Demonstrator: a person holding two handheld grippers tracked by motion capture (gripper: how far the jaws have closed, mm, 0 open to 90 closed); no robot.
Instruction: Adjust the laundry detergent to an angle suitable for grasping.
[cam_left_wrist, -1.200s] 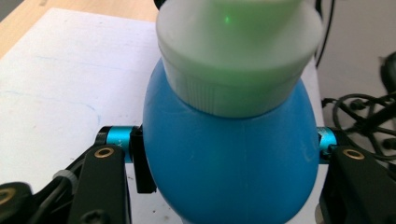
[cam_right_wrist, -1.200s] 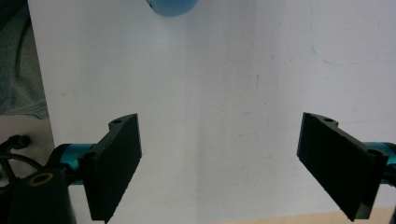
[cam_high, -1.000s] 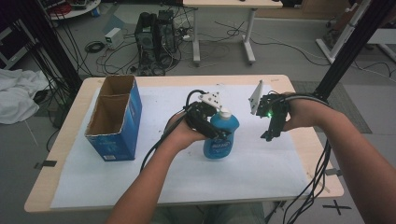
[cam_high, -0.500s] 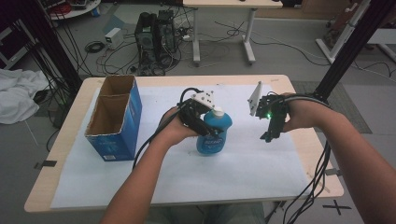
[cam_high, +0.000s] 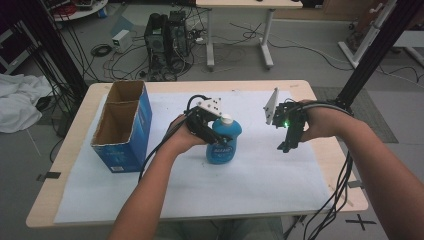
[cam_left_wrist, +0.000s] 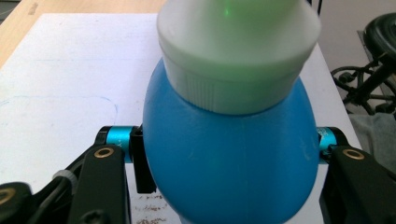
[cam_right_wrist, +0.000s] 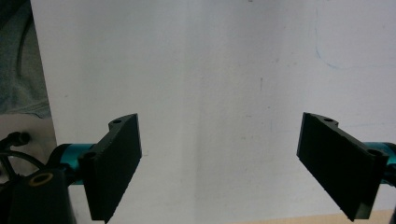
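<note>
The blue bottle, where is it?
In the high view, the blue bottle is mid-table on the white sheet, gripped by the left tongs, right of the cardboard box.

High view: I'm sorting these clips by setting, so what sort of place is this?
Probably a lab or workshop. A computer tower stands on the floor amid loose cables, black frame posts flank the paper-covered table, and a desk stands behind.
</note>
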